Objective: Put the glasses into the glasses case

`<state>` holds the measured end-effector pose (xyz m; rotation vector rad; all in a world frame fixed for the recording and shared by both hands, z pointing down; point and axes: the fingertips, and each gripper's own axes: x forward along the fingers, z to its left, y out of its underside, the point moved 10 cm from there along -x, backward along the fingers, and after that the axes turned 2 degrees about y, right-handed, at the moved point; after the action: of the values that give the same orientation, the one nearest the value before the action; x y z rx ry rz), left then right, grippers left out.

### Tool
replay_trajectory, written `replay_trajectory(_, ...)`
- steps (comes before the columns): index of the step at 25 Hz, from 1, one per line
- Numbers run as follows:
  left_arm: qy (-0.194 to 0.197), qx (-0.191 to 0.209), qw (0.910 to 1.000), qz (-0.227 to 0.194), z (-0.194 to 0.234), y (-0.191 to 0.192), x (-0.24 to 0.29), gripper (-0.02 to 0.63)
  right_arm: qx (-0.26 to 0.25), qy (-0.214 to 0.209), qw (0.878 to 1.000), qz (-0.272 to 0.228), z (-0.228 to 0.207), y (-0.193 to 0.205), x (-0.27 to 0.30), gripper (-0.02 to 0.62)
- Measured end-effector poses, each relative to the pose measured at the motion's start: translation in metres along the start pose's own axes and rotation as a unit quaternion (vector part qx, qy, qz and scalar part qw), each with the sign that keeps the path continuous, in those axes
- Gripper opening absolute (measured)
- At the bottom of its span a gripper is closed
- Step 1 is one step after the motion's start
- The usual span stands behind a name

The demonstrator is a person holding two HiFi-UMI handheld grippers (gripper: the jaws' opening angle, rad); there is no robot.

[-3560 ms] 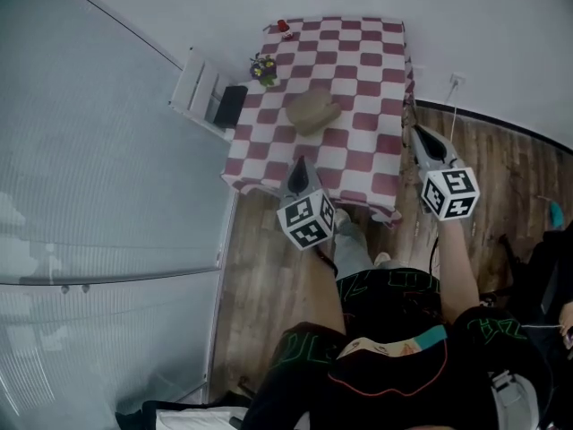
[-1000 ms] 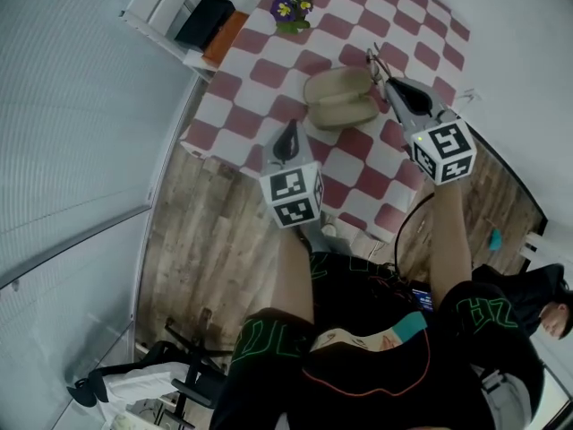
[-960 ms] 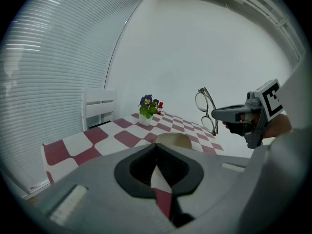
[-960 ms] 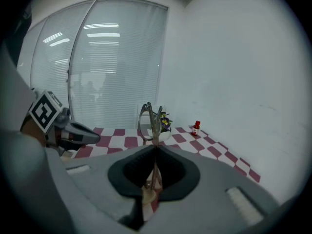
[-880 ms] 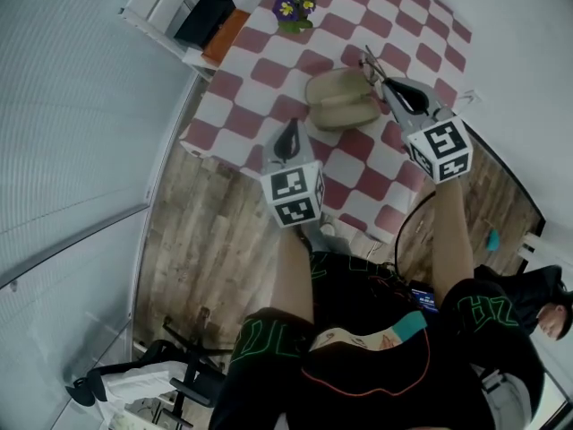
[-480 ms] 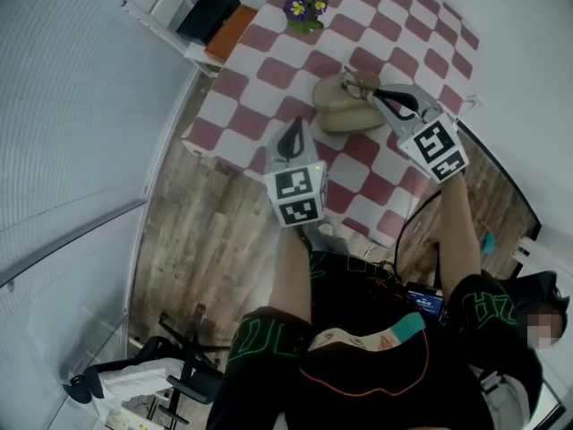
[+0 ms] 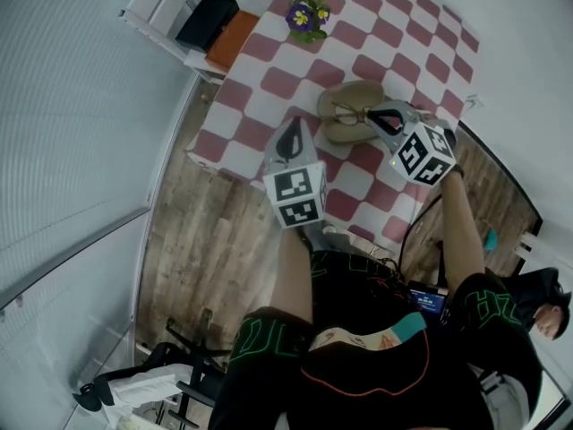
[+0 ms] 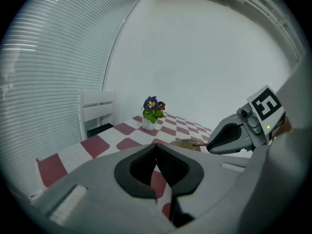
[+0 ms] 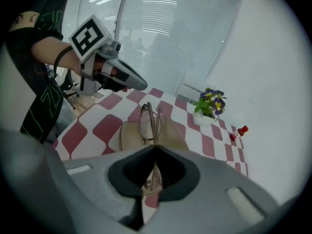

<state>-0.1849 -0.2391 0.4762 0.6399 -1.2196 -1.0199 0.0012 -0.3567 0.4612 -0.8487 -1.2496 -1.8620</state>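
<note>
The tan glasses case (image 7: 351,106) lies open on the red-and-white checked table (image 7: 269,83). My right gripper (image 7: 370,120) is shut on the folded thin-rimmed glasses (image 7: 345,113) by one end and holds them just over the case. In the right gripper view the glasses (image 9: 148,122) stick out forward from the gripper (image 9: 155,149) above the case (image 9: 127,134). My left gripper (image 7: 293,128) hovers shut and empty over the table's near edge, left of the case. The left gripper view shows its jaws together (image 8: 156,152), with the right gripper (image 8: 215,143) and the case (image 8: 185,144) beyond.
A pot of purple flowers (image 7: 306,13) stands at the table's far left, also in the right gripper view (image 9: 209,106). A small red object (image 9: 238,131) sits near the far edge. A white shelf unit (image 7: 192,16) with a black item adjoins the table's left side. The floor is wooden (image 7: 215,231).
My right gripper has carried the glasses leftward from the case's right side to over the open case. The left gripper has barely moved.
</note>
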Motion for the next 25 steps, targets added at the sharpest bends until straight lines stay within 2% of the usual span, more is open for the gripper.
replay_trajectory(11,0.012,0.001,0.9999,0.002,0.017,-0.015,0.023,0.009,-0.066,-0.040,0.995,0.058,0.008,0.006,0.020,0.017)
replay_trajectory(17,0.021,0.004,0.9997,0.010,0.011,-0.014,0.033,0.009,-0.079,-0.066,0.993,0.060,0.018,0.011,0.026,0.017)
replay_trajectory(25,0.009,-0.002,0.9997,0.024,0.009,-0.005,0.036,0.009,-0.096,-0.084,0.990,0.057,0.025,0.017,0.033,0.017)
